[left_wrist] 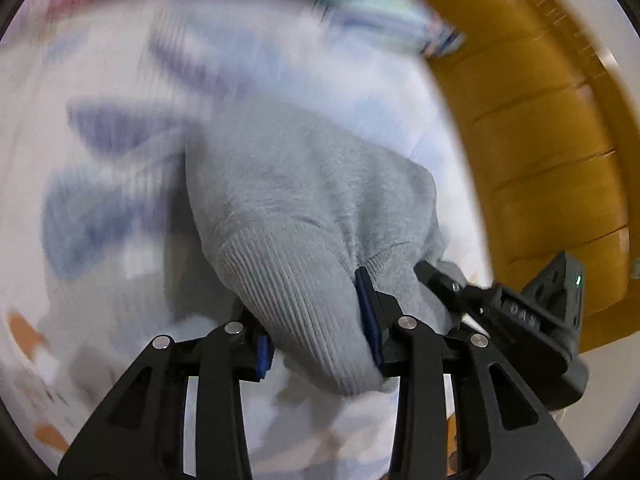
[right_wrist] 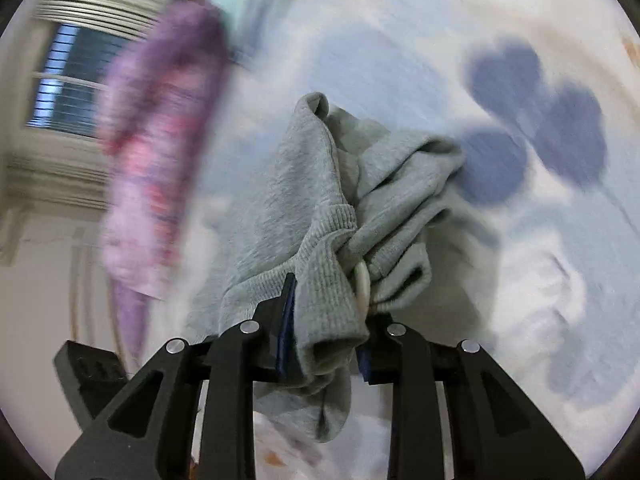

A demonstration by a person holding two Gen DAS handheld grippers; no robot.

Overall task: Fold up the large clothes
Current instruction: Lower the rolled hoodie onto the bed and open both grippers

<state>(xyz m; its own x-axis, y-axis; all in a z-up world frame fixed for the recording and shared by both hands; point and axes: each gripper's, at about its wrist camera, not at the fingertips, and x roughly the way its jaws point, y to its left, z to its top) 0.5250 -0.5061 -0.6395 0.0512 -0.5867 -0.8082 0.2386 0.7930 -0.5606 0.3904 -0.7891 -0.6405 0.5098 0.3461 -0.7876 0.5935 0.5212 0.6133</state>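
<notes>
Spreading widest under everything: a white bed sheet (left_wrist: pixel 120 80) printed with blurred blue heart shapes (right_wrist: pixel 560 136), filling most of both wrist views. Curving down the right side of the left view: a yellow-brown wooden floor (left_wrist: pixel 540 140). Showing at the left of the right view: a window with slatted blinds (right_wrist: pixel 68 76). Lying smeared along the sheet's far edge: a purple and pink fuzzy cloth (right_wrist: pixel 160 140), with a pale turquoise item (left_wrist: pixel 384 4) beside it, too blurred to identify.

Hanging over the sheet between the two tools: a grey knit sweater (left_wrist: pixel 304 200), bunched and draped, sharp against the blurred background.

Gripping the sweater's ribbed hem: the left gripper (left_wrist: pixel 320 336), blue pads pressing the thick ribbing from both sides, jaws partly apart around the fabric.

Clamping another bunch of the same sweater: the right gripper (right_wrist: pixel 324 340), ribbed edge and gathered folds squeezed between its pads, a loose end of grey cloth dangling below the jaws. Poking out of the folds just beside the right-hand finger: a small pale ring-like piece (right_wrist: pixel 363 284), hard to make out.

Appearing at the lower right of the left view, close beside the left tool: the black body of the other gripper, a tiny green light (left_wrist: pixel 578 280) glowing on it.
</notes>
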